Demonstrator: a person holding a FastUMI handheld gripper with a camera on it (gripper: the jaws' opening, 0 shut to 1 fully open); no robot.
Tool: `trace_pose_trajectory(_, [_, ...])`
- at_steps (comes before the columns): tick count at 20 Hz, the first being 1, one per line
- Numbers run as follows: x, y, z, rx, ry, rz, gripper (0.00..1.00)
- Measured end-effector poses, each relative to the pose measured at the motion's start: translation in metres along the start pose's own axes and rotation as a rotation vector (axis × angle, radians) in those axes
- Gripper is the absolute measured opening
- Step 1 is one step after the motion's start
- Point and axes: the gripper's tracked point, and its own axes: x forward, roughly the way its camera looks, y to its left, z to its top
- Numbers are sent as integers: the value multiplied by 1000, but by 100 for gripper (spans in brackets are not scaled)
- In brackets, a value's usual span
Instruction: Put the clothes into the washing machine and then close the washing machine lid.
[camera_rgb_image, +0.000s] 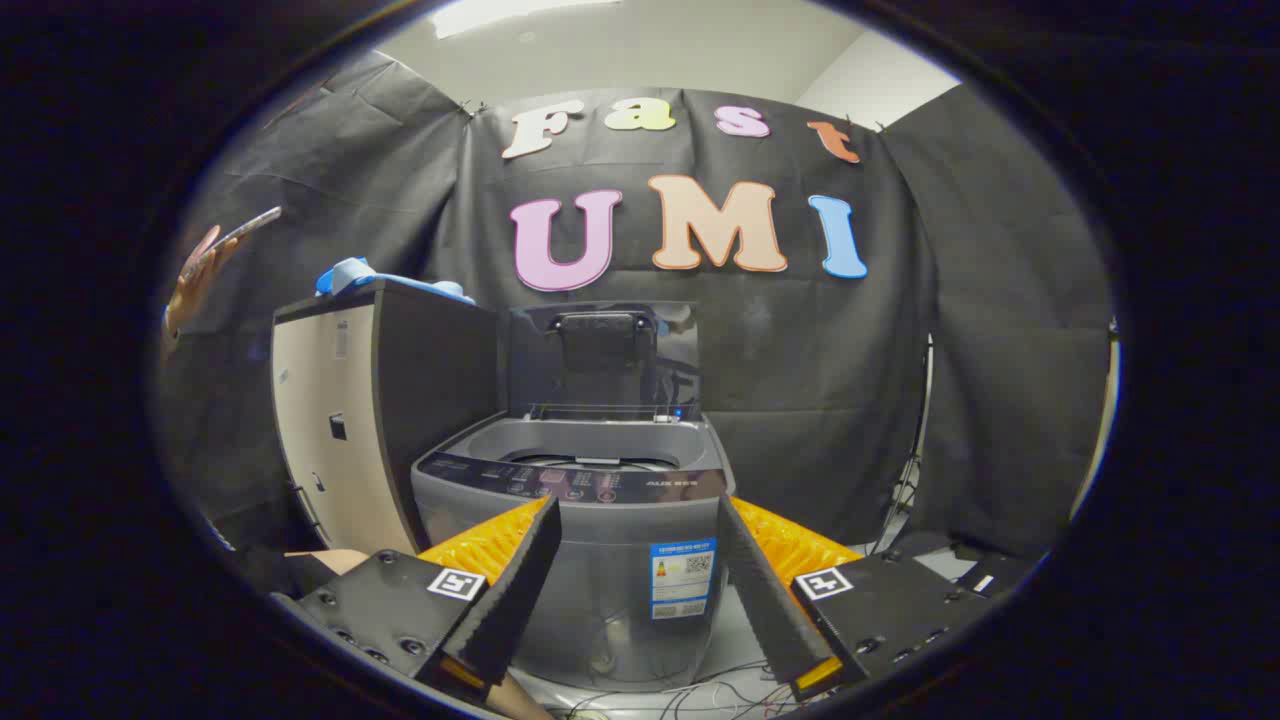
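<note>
A: Since the washing machine (575, 520) stands right ahead of the gripper (640, 590) with its lid (605, 360) tipped up against the booth wall, where does the reach have to go?

B: Up and off to one side, I'd judge. The clothes (385, 278) lie on top of the tall cabinet (375, 420) just beside the machine, higher than the fingers and well beyond them.

A: How do they look?

B: A blue, rumpled heap, soft and low, spread along the cabinet's top edge. Its long axis runs across the view.

A: And the fingers?

B: Spread wide apart, nothing between them. The tub is open and seems empty from here. Someone's hand (195, 275) holds a phone (235, 235) beyond the cabinet.
</note>
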Motion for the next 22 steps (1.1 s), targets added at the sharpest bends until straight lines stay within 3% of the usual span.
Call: trace_pose_trajectory(22, [1, 0, 4, 49, -17, -29, 96])
